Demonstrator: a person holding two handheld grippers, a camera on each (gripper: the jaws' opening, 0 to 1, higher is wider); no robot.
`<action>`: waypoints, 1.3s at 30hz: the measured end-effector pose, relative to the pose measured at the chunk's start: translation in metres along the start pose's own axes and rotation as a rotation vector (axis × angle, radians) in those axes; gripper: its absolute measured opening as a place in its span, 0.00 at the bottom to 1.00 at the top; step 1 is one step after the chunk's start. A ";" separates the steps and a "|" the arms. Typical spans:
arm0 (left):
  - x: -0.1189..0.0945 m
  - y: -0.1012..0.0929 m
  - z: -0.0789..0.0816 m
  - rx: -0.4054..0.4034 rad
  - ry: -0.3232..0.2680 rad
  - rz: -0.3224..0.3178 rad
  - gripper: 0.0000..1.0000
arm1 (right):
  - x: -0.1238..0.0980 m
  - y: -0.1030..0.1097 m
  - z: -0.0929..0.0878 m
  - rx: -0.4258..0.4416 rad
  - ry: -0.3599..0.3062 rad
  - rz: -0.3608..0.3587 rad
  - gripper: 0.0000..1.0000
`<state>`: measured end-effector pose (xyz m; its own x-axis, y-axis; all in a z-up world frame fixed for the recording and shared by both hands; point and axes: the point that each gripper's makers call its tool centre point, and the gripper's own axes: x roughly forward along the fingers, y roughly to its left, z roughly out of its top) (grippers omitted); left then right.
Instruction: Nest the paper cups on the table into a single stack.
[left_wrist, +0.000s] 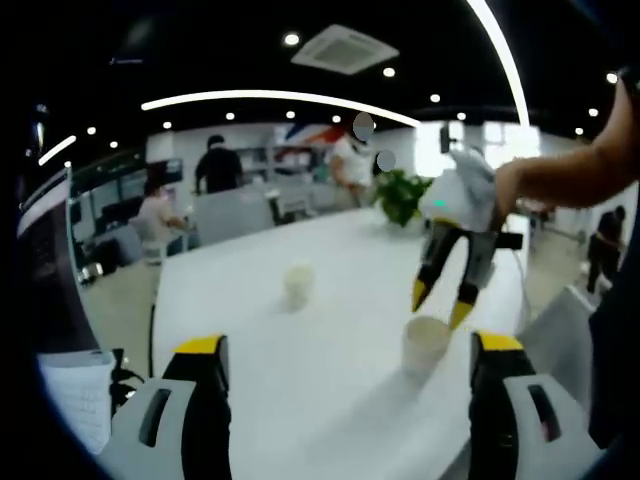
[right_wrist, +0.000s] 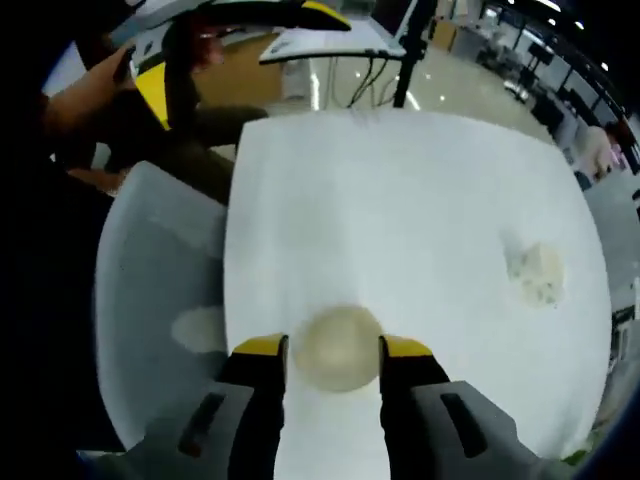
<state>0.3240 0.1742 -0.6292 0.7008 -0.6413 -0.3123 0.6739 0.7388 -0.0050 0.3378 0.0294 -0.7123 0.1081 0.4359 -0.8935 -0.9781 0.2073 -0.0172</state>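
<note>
The right gripper (right_wrist: 333, 348) comes down from above with its yellow-tipped jaws parted to either side of the near paper cup (right_wrist: 338, 347), whose open mouth faces up between them; whether the tips already press the cup wall cannot be told, so this looks like the moment of lining up a grasp rather than a finished hold. The left gripper view shows the same thing from the side: the right gripper (left_wrist: 442, 300) hangs just over the rim of that cup (left_wrist: 426, 345), a person's hand (left_wrist: 505, 185) carrying it from above, which suits a straight lift. The left gripper (left_wrist: 348, 345) is held low and back, its jaws spread wide with nothing between them, likely waiting out of the way. The second cup (left_wrist: 297, 284) stands alone farther along the white table (left_wrist: 330, 400), well apart from the first, and in the right gripper view it sits off to the right (right_wrist: 538, 272). Judging by this, the near cup is to be carried over and dropped into the far one, so the stack is not yet begun.
</note>
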 end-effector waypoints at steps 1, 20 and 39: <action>0.001 0.001 0.001 0.002 0.002 -0.002 1.00 | -0.009 -0.007 0.003 0.015 -0.038 -0.020 0.39; 0.025 -0.001 0.017 -0.035 -0.040 -0.044 0.99 | -0.080 -0.041 -0.031 0.217 -0.361 -0.204 0.57; 0.039 0.008 0.005 0.002 -0.079 0.011 0.99 | -0.105 -0.056 -0.071 0.384 -0.676 -0.359 0.73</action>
<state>0.3577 0.1538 -0.6363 0.7241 -0.6478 -0.2367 0.6667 0.7453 -0.0003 0.3682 -0.0904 -0.6497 0.6018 0.6905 -0.4013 -0.7497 0.6616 0.0143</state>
